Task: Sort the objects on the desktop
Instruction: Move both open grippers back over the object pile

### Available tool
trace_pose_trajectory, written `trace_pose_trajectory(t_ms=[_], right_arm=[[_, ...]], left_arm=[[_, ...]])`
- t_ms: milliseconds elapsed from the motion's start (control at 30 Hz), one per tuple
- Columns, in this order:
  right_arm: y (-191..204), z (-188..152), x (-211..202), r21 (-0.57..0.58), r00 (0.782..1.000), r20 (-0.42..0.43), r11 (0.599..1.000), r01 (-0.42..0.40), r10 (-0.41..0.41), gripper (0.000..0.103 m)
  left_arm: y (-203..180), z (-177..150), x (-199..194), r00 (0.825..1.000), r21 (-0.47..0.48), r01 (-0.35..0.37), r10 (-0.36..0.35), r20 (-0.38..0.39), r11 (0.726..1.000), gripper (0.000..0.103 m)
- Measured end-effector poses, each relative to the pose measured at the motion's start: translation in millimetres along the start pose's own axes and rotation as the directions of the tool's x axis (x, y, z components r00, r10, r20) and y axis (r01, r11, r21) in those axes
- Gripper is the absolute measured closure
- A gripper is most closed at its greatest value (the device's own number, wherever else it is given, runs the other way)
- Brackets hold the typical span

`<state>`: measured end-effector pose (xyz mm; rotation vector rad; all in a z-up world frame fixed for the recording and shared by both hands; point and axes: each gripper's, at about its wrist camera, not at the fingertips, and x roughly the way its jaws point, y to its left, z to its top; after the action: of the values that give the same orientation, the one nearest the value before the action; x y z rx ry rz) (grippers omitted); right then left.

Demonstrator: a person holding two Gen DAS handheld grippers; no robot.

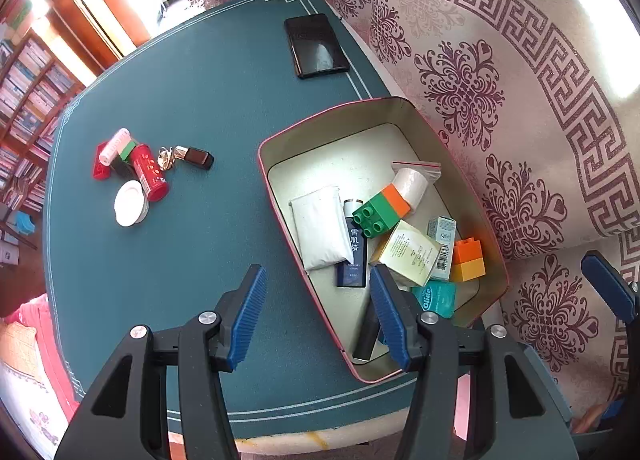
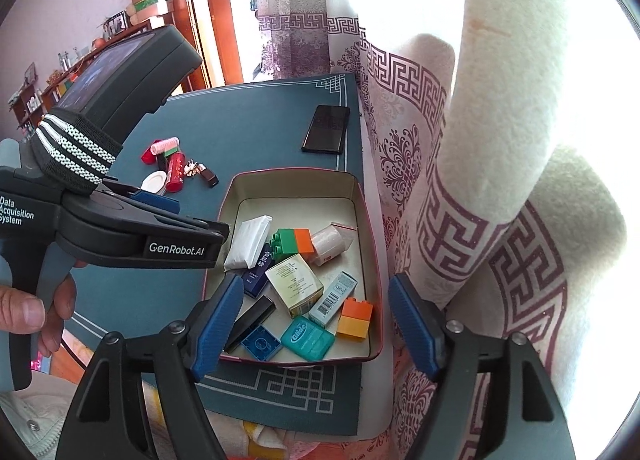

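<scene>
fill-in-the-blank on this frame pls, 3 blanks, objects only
The teal floss case lies inside the ____.
The phone lies screen-up on the ____ mat.
The brick stacked on the yellow brick is ____.

Missing words: tin; green; orange

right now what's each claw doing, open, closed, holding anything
Left claw: open, nothing between its pads, above the tin's near edge.
Right claw: open and empty, over the tin.
</scene>
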<state>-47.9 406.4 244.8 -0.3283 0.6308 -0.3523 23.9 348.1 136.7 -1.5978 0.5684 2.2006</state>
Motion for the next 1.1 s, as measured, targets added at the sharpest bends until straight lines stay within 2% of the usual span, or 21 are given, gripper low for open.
trace_pose_trajectory(t_ms=[533,733,1100], right_arm=[[26.9,5.6,-0.7,-0.034,0.999,0.001,0.998,0.050,-0.050,0.024],[36.7,6.8,5.0,-0.035,0.997,-0.023,0.997,0.068,-0.068,0.023],[49.9,11.2,30.7,0.047,0.992,-0.118,0.997,0.053,-0.047,0.023]], left_arm=[[30.9,-16.9,-9.5,1.000,-0.058,-0.001,0.001,0.007,0.998,0.045],[47.3,-22.9,-6.8,1.000,-0.085,0.014,-0.013,0.005,0.996,0.045],[116.8,-33.5,8.4,0.999,-0.214,0.053,-0.054,0.002,0.975,0.045]])
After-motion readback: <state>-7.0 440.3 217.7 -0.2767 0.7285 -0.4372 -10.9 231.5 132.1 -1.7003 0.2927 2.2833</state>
